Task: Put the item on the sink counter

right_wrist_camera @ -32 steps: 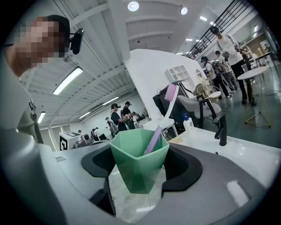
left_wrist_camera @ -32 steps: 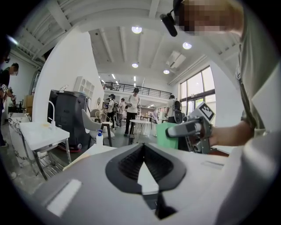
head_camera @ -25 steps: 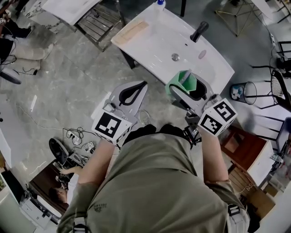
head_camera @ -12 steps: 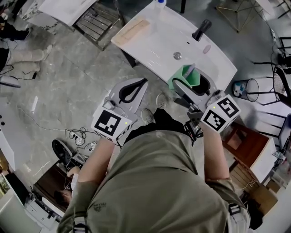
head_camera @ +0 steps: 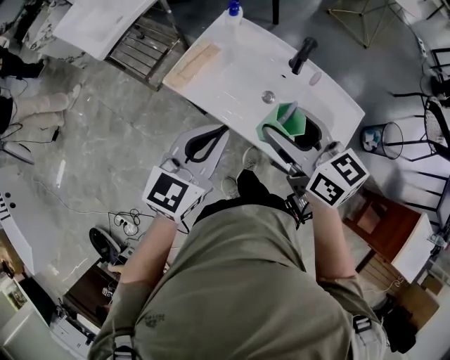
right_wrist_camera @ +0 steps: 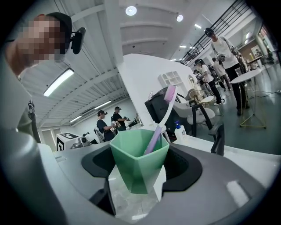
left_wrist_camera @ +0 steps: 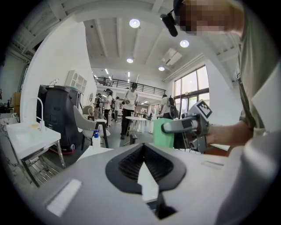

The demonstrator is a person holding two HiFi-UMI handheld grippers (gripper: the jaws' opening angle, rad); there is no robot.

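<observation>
One green cup (right_wrist_camera: 138,163), toothbrush (right_wrist_camera: 163,110) inside, tight in right gripper (right_wrist_camera: 139,178); left gripper (left_wrist_camera: 143,151) closed.

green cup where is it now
Head view, right of centre: the cup sits in the right gripper, toothbrush inside, at the sink counter's near edge.

Wire bin (head_camera: 384,139), blue-capped bottle (head_camera: 233,10), floor cables (head_camera: 128,224)

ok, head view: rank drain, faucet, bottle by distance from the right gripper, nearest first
1. Drain, just beyond the right gripper and its cup.
2. Faucet, further back, to the right.
3. Bottle, far back, to the left.
</observation>
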